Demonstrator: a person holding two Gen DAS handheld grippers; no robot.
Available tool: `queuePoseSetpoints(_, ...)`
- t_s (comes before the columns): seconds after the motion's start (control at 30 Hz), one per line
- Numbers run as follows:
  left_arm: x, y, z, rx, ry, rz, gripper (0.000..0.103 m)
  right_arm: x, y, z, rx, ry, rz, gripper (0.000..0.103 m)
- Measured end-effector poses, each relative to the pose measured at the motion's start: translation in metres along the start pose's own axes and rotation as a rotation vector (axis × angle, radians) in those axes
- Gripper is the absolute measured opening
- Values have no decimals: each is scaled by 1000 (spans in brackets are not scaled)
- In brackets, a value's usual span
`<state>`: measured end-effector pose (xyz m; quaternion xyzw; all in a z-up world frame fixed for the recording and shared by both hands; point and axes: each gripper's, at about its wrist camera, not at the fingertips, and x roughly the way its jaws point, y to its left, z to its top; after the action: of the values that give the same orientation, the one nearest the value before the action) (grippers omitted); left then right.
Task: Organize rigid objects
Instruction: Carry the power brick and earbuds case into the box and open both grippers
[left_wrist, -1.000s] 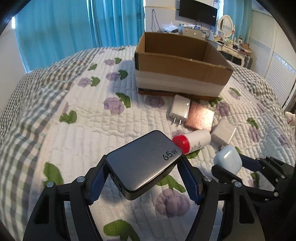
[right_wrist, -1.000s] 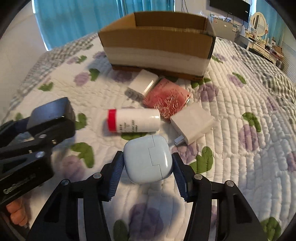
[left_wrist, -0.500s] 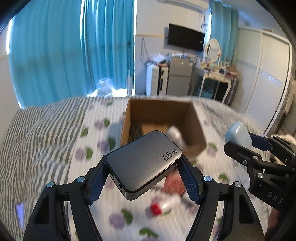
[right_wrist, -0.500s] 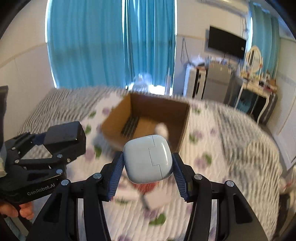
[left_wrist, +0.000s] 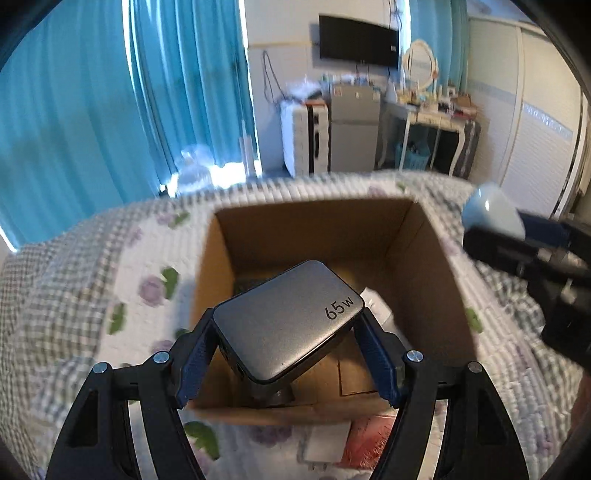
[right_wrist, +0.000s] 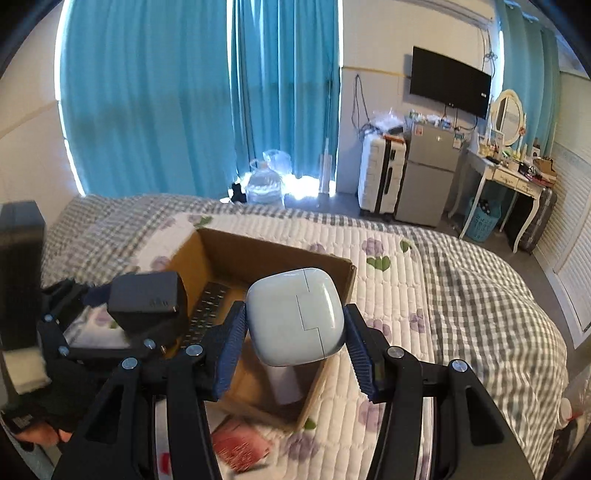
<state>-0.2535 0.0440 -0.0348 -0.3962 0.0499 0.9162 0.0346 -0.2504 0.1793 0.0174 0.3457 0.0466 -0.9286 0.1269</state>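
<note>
Grey-metal 65 W charger (left_wrist: 286, 319) clamped between the blue pads of the left tongs (left_wrist: 286, 332), held flat-face up above the open cardboard box (left_wrist: 218, 266), one corner turned toward the camera, long axis running from lower left to upper right, the "65w" marking at its right corner. Pale blue earbud case (right_wrist: 295, 315) gripped in the right tongs (right_wrist: 295, 332), lid seam upright, rounded end tilted up and away, poised over the near right corner of the same box (right_wrist: 258, 254). Box set on a quilted floral bedspread (right_wrist: 391, 295) over a grey-checked sheet, flaps open. Inside, a dark ribbed item (right_wrist: 205, 314) along the left wall, partly hidden, and a white object (left_wrist: 376, 304) under the charger's right edge, too covered to name. Outside the box, on the near side, a red patterned packet (right_wrist: 240, 446) and a white adapter (left_wrist: 327, 441) lying on the quilt. Right tongs and earbud case also seen, blurred, at the right edge of the left camera's view (left_wrist: 491, 216). Beyond the bed: teal curtains (right_wrist: 147, 103), wall-mounted television (right_wrist: 448, 79), small grey fridge (right_wrist: 428, 173), white suitcase (right_wrist: 380, 177), dressing table with oval mirror (right_wrist: 509, 114).
</note>
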Motion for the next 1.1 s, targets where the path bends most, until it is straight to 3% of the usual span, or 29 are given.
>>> queuePoseSetpoints(0.2, 38, -10, -16, 18, 48, -21, 75, 44, -9, -5, -18, 40, 7, 52)
queuePoseSetpoints(0.4, 56, -10, -23, 0, 98, -52, 77, 58, -12, -9, -11, 47, 19, 52)
queuePoseSetpoints(0.47, 48, -11, -24, 9, 47, -41, 79, 59, -13, -9, -12, 45, 15, 52)
queuePoseSetpoints(0.53, 37, -12, -21, 21, -3, -17, 97, 63, -14, -6, -14, 41, 10, 52)
queuePoseSetpoints(0.57, 32, -12, -19, 25, -25, -9, 99, 65, -14, -5, -12, 39, 10, 52)
queuePoseSetpoints(0.77, 14, 1, -17, -1, -43, 8, 99, 84, -13, 3, -12, 51, 17, 53)
queuePoseSetpoints(0.83, 5, 7, -19, -20, -40, 11, 99, 84, -12, 6, -11, 45, 4, 75)
queuePoseSetpoints(1.1, -68, 17, -32, -68, -96, 12, 102, 15, -9, -1, 12, 10, -62, 82)
